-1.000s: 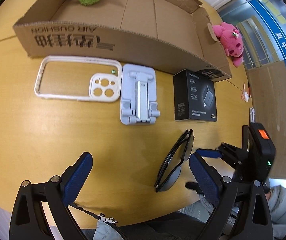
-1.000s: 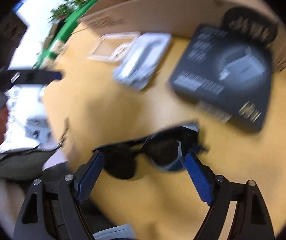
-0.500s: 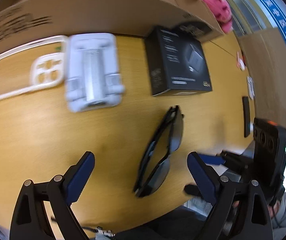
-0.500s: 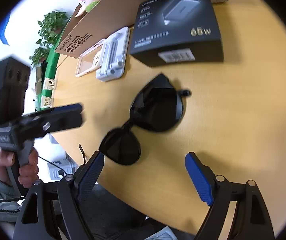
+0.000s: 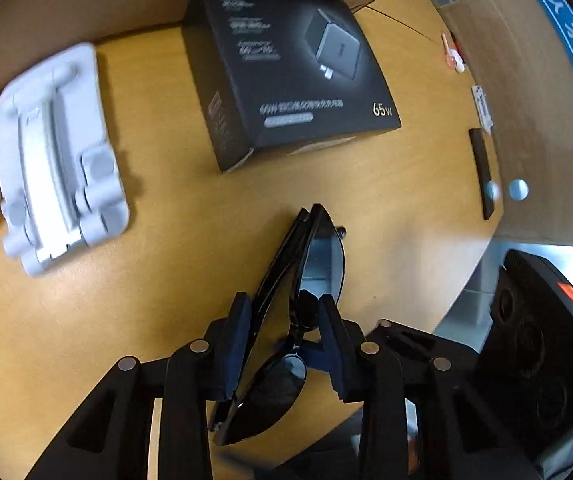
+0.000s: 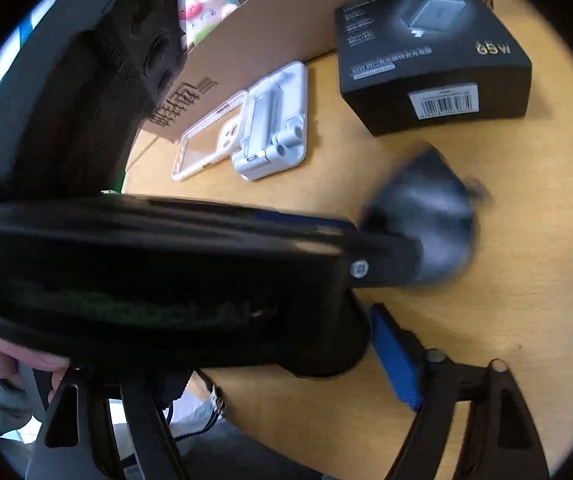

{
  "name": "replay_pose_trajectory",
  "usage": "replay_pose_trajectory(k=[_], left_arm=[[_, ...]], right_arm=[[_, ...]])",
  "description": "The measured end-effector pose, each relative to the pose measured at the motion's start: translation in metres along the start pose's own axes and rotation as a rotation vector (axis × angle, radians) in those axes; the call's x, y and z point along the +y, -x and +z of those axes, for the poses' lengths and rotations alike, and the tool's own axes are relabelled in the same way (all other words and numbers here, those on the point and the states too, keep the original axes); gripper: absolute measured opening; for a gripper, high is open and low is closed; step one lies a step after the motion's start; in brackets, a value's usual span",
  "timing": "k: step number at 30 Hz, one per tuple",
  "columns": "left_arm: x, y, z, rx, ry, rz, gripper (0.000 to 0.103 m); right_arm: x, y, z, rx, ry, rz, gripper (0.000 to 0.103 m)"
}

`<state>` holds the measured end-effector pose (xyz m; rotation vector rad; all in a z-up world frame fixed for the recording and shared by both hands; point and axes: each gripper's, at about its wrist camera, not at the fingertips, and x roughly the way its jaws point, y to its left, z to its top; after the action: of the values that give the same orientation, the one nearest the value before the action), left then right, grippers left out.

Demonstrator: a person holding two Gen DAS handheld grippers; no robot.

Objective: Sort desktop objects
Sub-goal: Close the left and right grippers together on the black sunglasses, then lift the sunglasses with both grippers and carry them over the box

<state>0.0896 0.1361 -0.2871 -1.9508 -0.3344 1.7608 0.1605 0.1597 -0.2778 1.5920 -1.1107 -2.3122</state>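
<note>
Right wrist: black box (image 6: 434,56) reads "65W" (barcode below).

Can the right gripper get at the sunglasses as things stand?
Probably not cleanly. The left gripper already straddles the sunglasses, jaws closing on them, and its body crosses in front of the right gripper, whose jaws are closing on nothing.

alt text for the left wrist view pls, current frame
The left gripper is closing around folded black sunglasses on a wooden table. Behind them lie a black charger box and a white phone stand.
</note>
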Motion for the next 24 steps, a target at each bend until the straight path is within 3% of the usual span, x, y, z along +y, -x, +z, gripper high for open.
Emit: replay_pose_trajectory(k=[1,3,8,10,19,24], left_arm=[[0.0,0.0,-0.003,0.003,0.0,0.0,0.036],[-0.001,0.001,-0.005,-0.005,-0.002,0.012,0.035],[-0.001,0.005,-0.005,-0.003,-0.006,0.03,0.033],[-0.002,0.013,-0.004,-0.022,0.003,-0.017,0.014],[-0.001,0.055,-0.004,-0.118,0.026,-0.036,0.013],[-0.02,0.107,0.002,-0.245,0.023,-0.079,0.012]], right_arm=[[-0.003,0.001,0.0,-0.017,-0.012,-0.014,0.051],[-0.012,0.003,0.0,-0.037,-0.058,0.001,0.04],[-0.016,0.006,-0.003,-0.049,-0.1,0.027,0.039],[-0.02,0.01,-0.003,-0.059,-0.121,0.06,0.036],[-0.006,0.029,0.013,-0.071,-0.058,0.098,0.036],[0.012,0.069,0.041,-0.093,0.051,0.072,0.036]])
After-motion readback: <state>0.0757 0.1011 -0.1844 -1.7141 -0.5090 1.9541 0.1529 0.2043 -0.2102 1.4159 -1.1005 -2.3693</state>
